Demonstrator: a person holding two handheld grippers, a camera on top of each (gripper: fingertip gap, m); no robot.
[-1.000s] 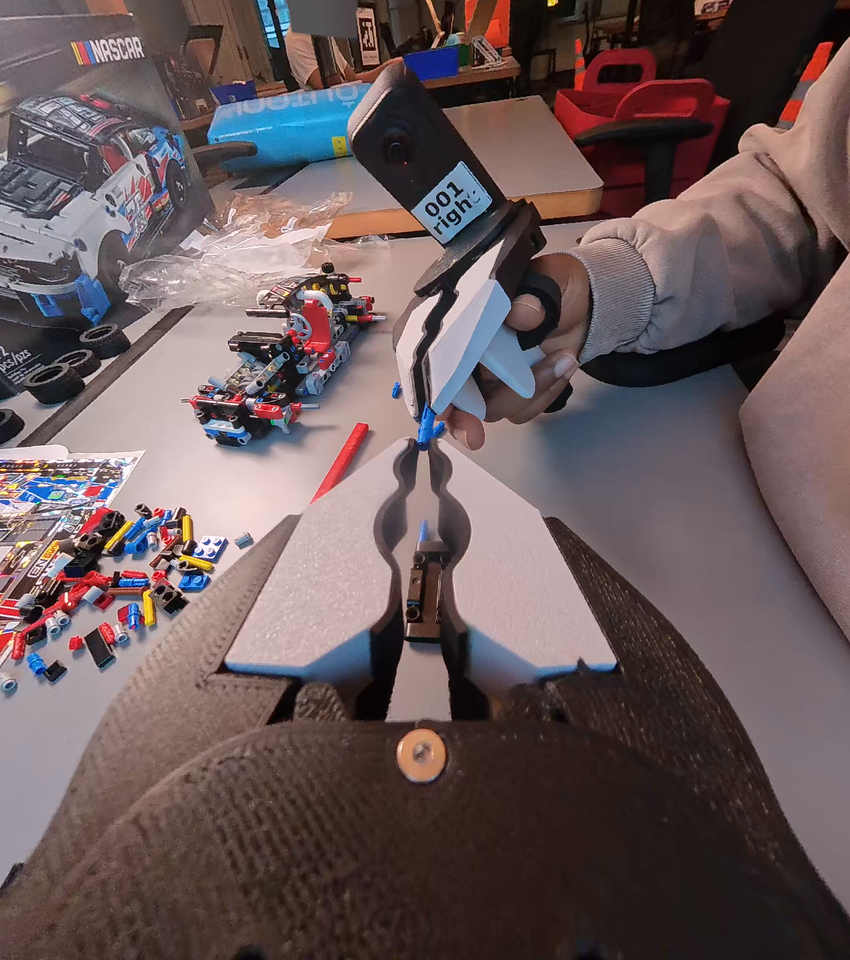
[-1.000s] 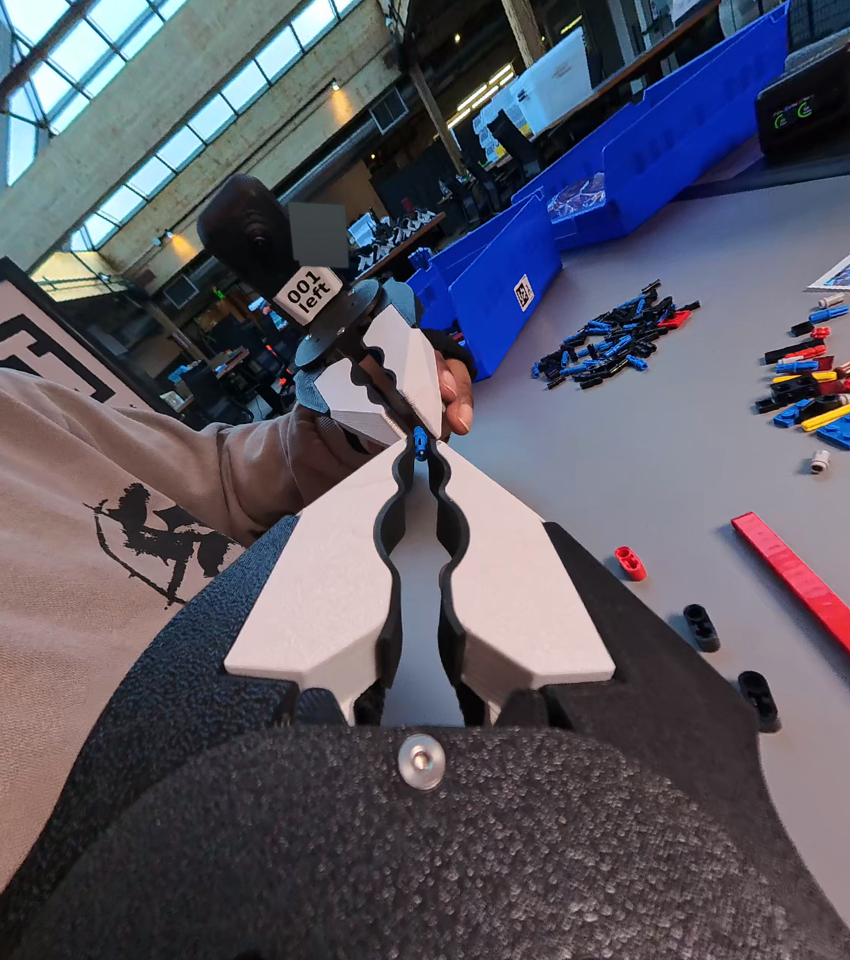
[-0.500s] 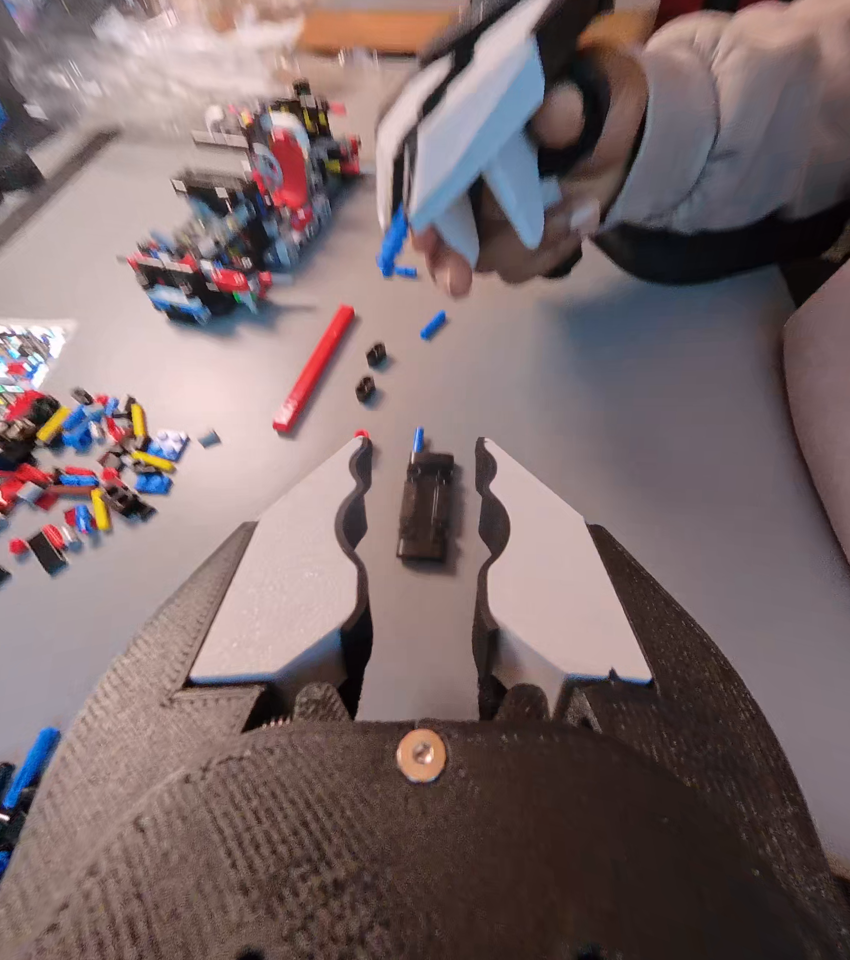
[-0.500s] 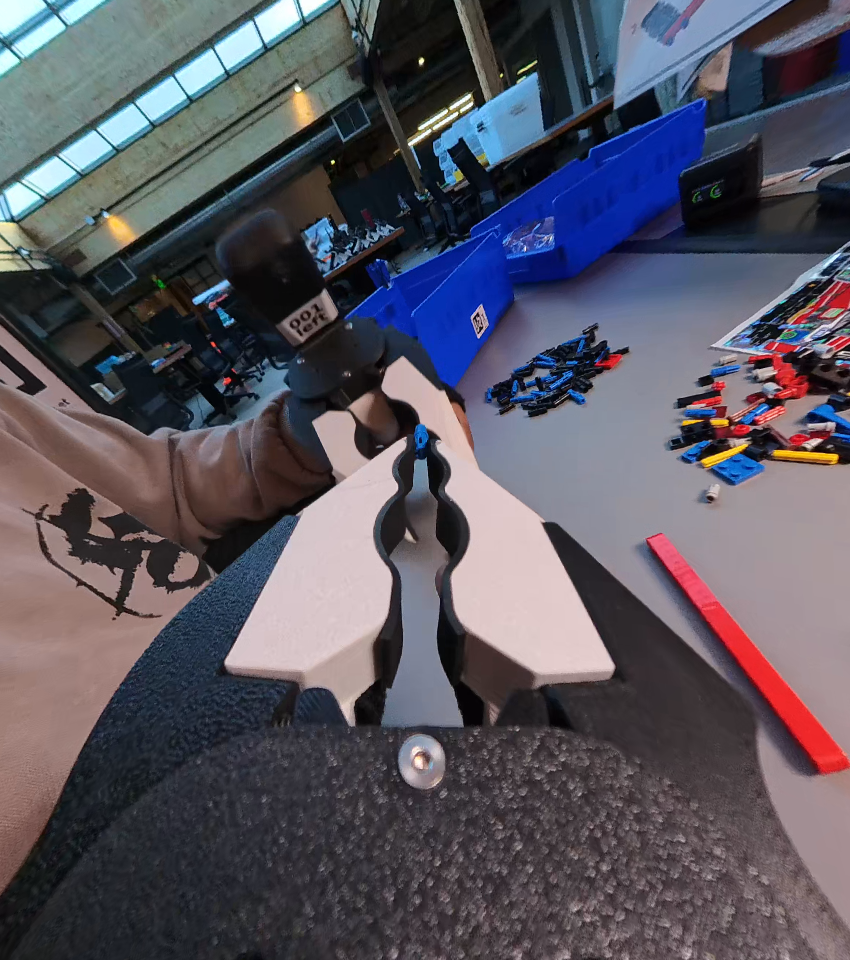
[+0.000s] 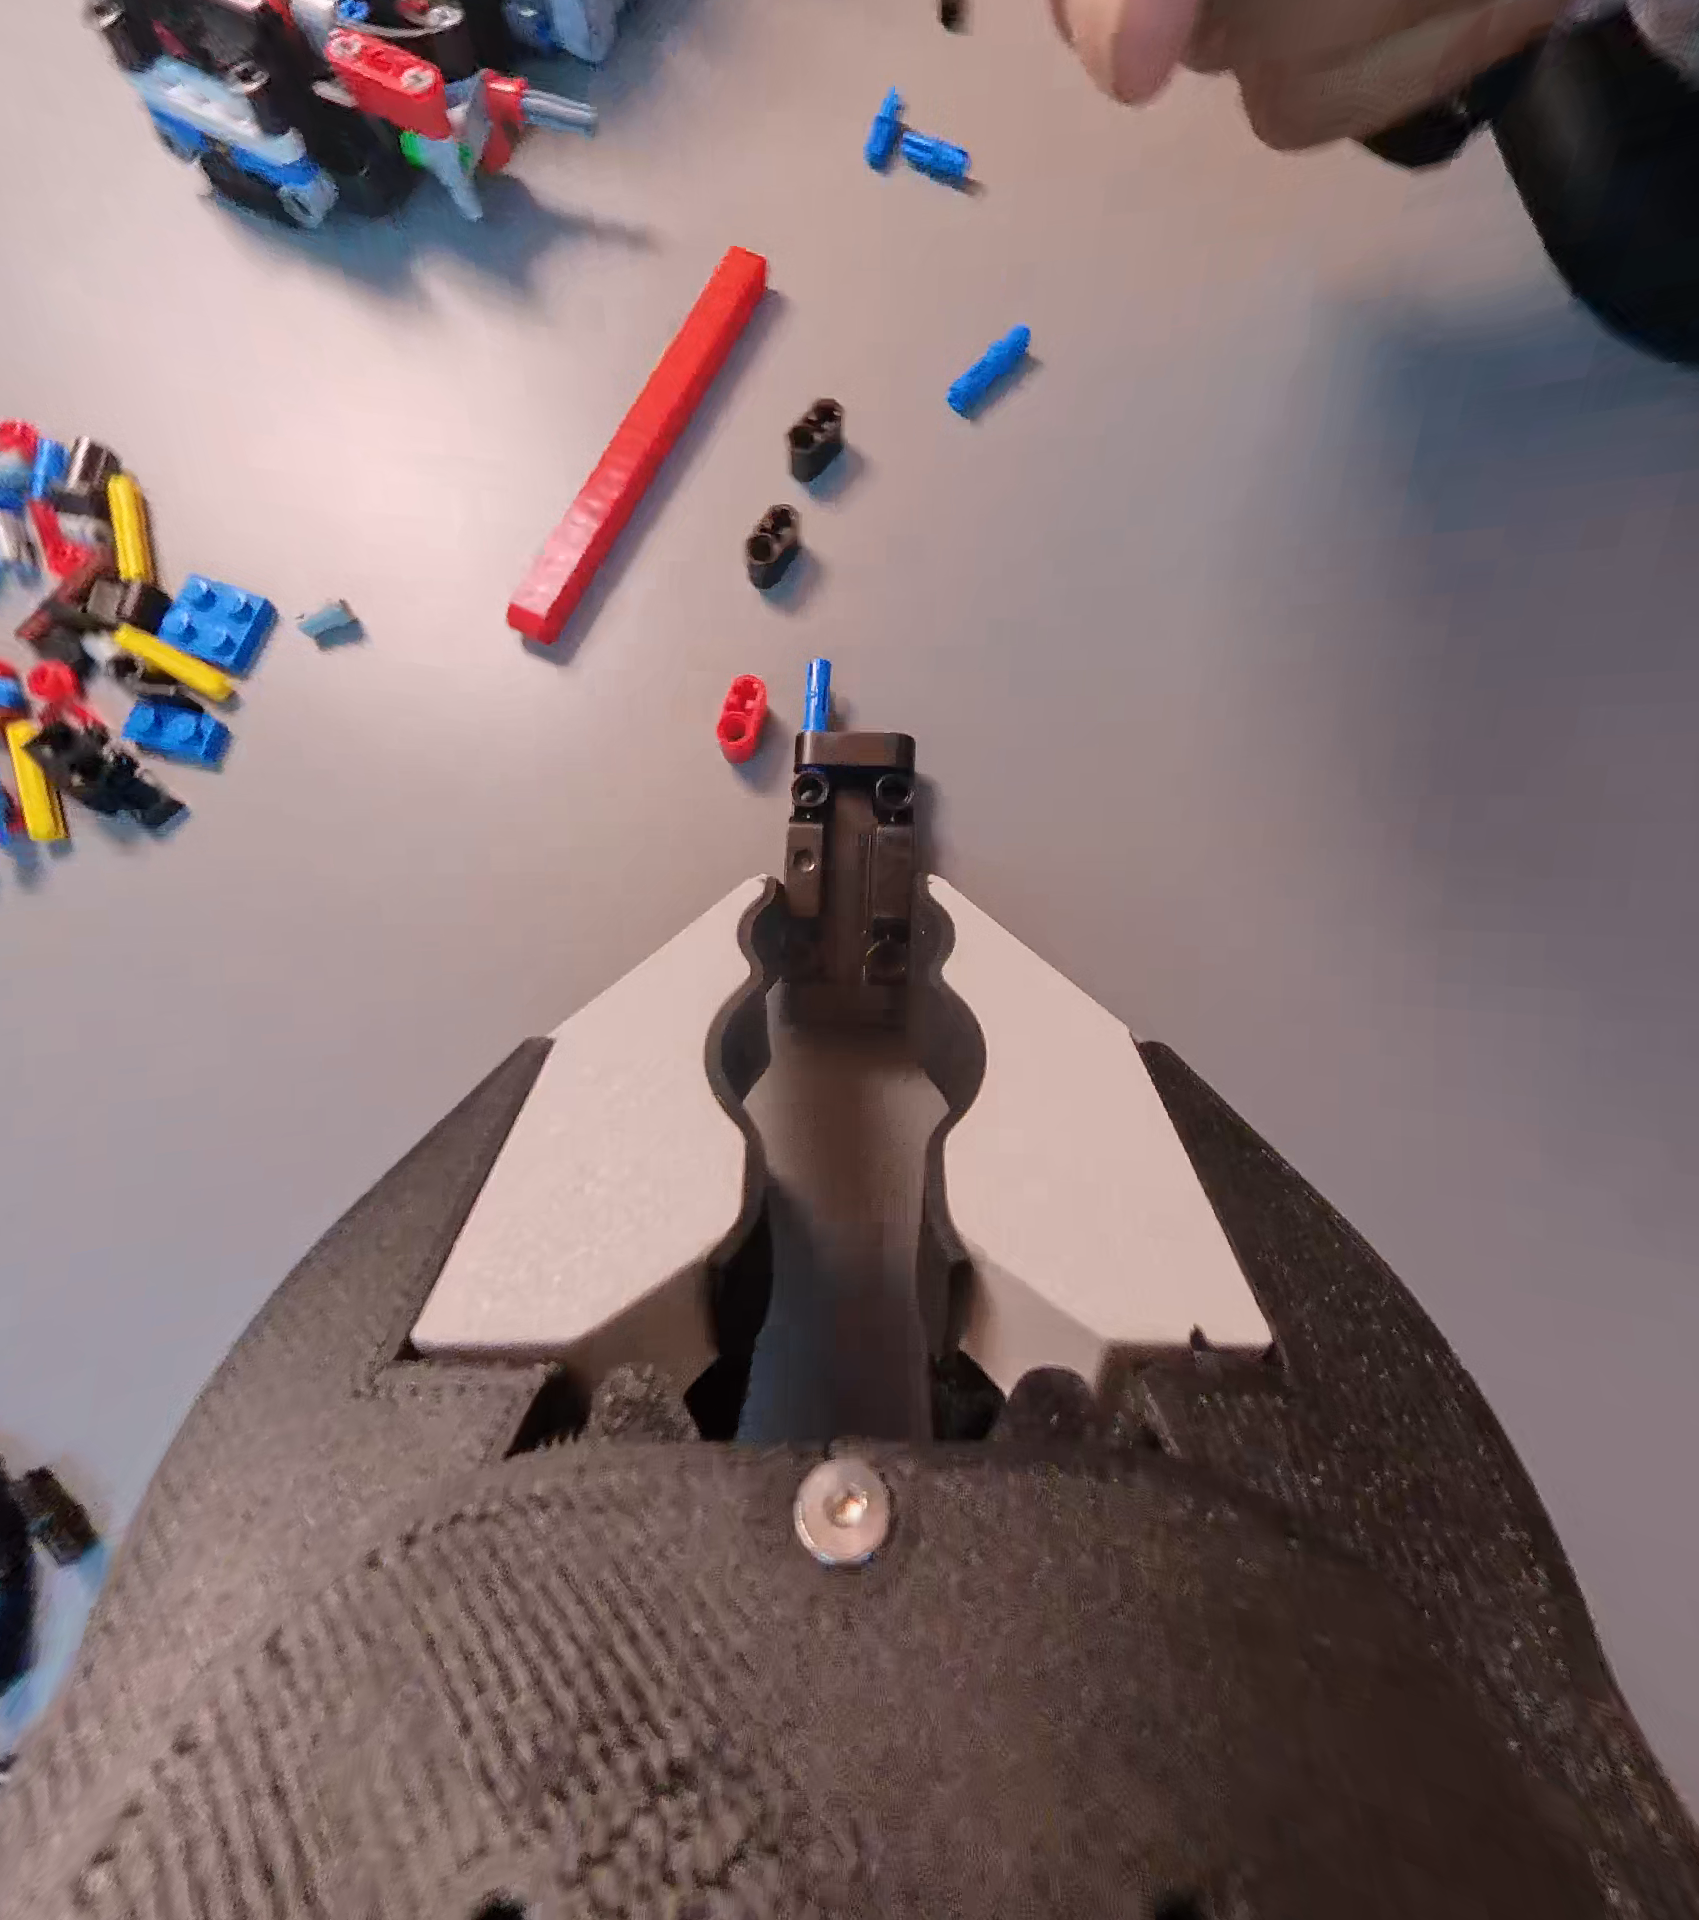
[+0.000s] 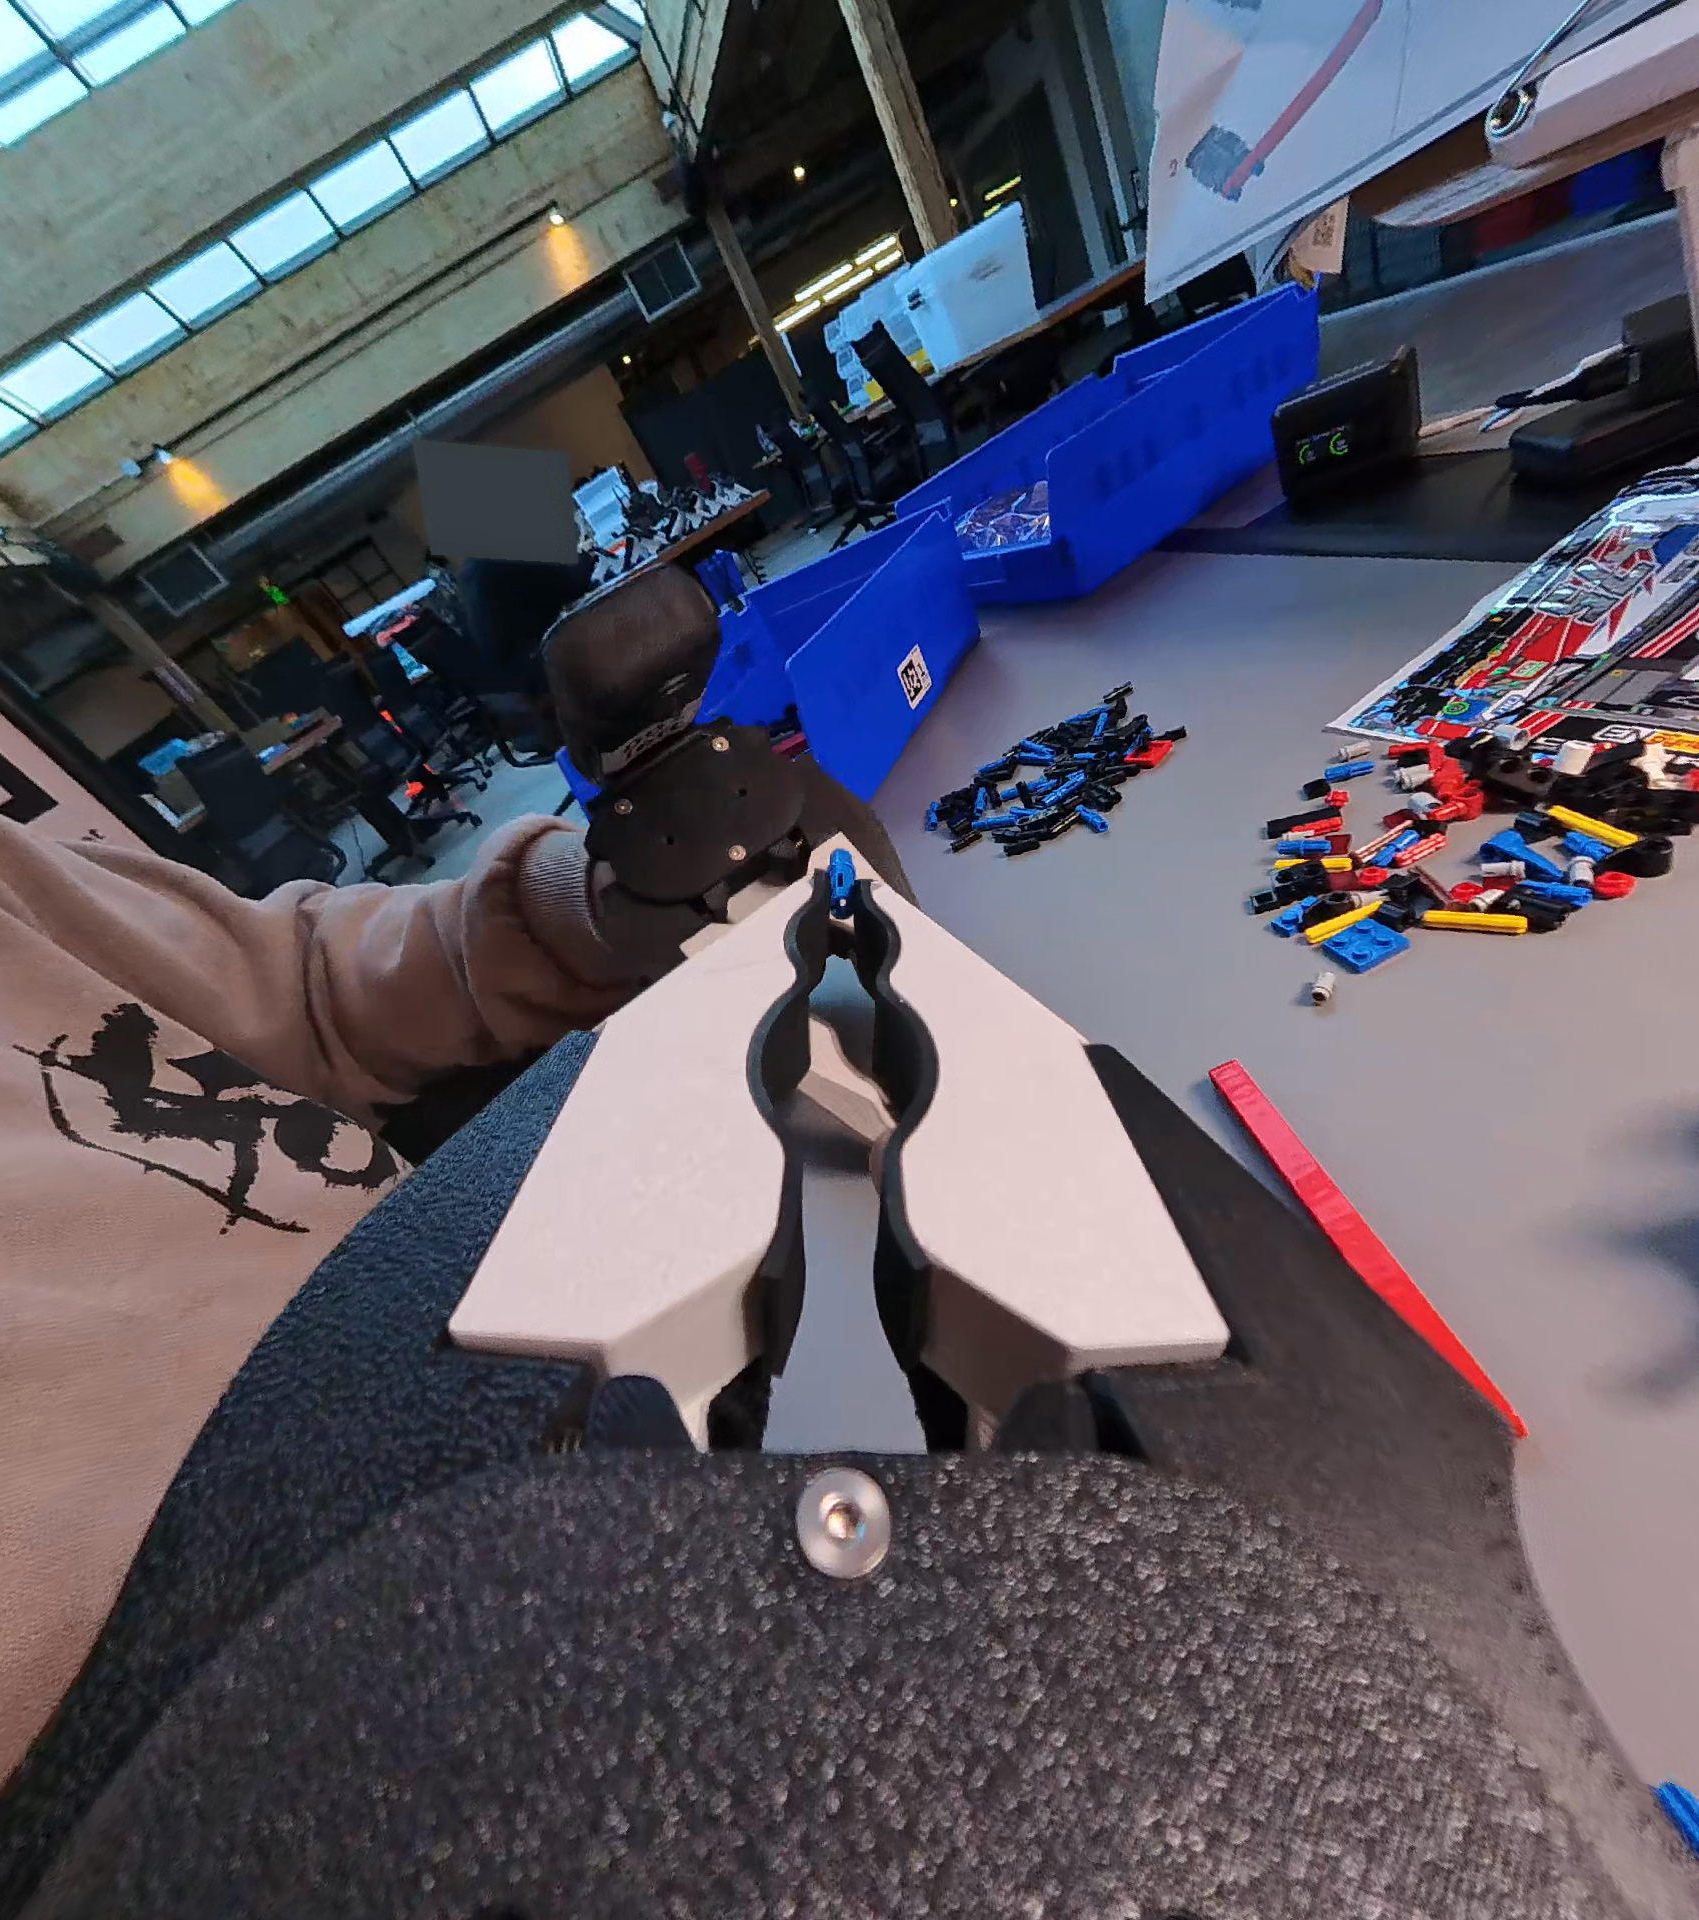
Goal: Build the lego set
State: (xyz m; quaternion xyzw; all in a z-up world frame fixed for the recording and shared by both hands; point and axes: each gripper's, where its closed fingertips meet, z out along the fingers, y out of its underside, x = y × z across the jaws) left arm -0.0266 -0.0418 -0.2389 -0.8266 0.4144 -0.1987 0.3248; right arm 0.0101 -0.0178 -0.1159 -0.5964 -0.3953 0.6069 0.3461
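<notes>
Left wrist view: the left gripper (image 5: 850, 904) has closed in again. Half a second ago its fingers stood spread with the small black assembly (image 5: 852, 862) lying loose on the grey table (image 5: 1344, 831) between them; now the fingertips sit against both sides of that piece, pinching its near end. The far end, with a thin blue pin (image 5: 817, 694) standing out of it, pokes forward past the tips. Whether the piece is lifted or rests on the table I cannot tell. Just beyond it lies a small red link (image 5: 743, 711), then two black connectors (image 5: 791, 494), a long red beam (image 5: 639, 447) and loose blue pins (image 5: 988, 370). Farther off, to the left, is the scattered pile of mixed pieces (image 5: 45, 634), and at the top edge the part-built car chassis (image 5: 336, 104).

In the right wrist view the right gripper (image 6: 841, 902) is pressed together on a short blue peg (image 6: 839, 869) at its very tip, held above the table, with the left gripper's body just behind it.

My reading: the black piece was set down to be re-gripped, and with it held again the peg can be offered up to one of its holes.
</notes>
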